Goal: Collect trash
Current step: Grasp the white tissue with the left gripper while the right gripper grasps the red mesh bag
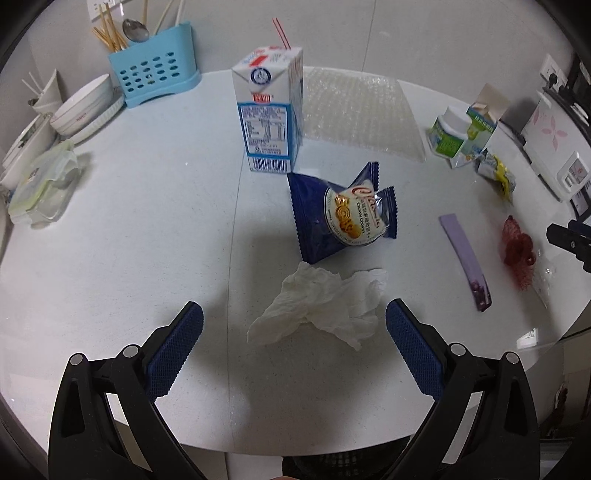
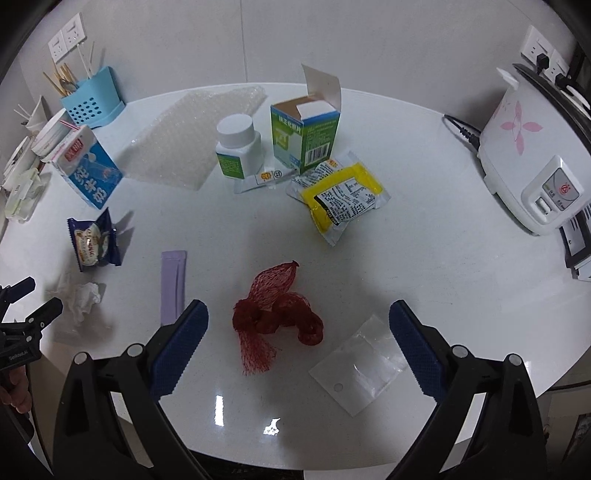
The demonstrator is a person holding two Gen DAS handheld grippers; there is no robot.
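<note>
Our left claw [image 1: 294, 325] hangs spread wide above the white table [image 1: 129, 221], holding nothing, with the crumpled tissue [image 1: 317, 306] lying between its blue pads [image 1: 177, 347] and just ahead of them. We take the milk carton [image 1: 267, 110] as our landmark: it stands upright near the middle of the table with a red straw [image 1: 280, 34] sticking out of its top. Just in front of the carton, nearly touching its base, lies the blue cookie wrapper [image 1: 343, 214], and the tissue sits just in front of that. Behind the carton to the right a sheet of bubble wrap [image 1: 358, 110] lies flat. To the carton's left, at the back, stands the blue cutlery holder [image 1: 155, 74], with stacked bowls [image 1: 83, 109] and a clear lidded box [image 1: 42, 182] near the table's edge.

Our right claw [image 2: 297, 328] is also spread wide and empty, hovering over the red mesh bag [image 2: 275, 314], which lies bunched between its pads [image 2: 179, 347]. Well to the right of the carton [image 2: 86, 168] we see a purple strip [image 2: 173, 282], a clear plastic bag [image 2: 360, 365] beside the mesh, a yellow packet [image 2: 341, 195], a white pill bottle [image 2: 238, 146] and an opened green box [image 2: 306, 129]. A white rice cooker [image 2: 528, 155] stands farthest right.
</note>
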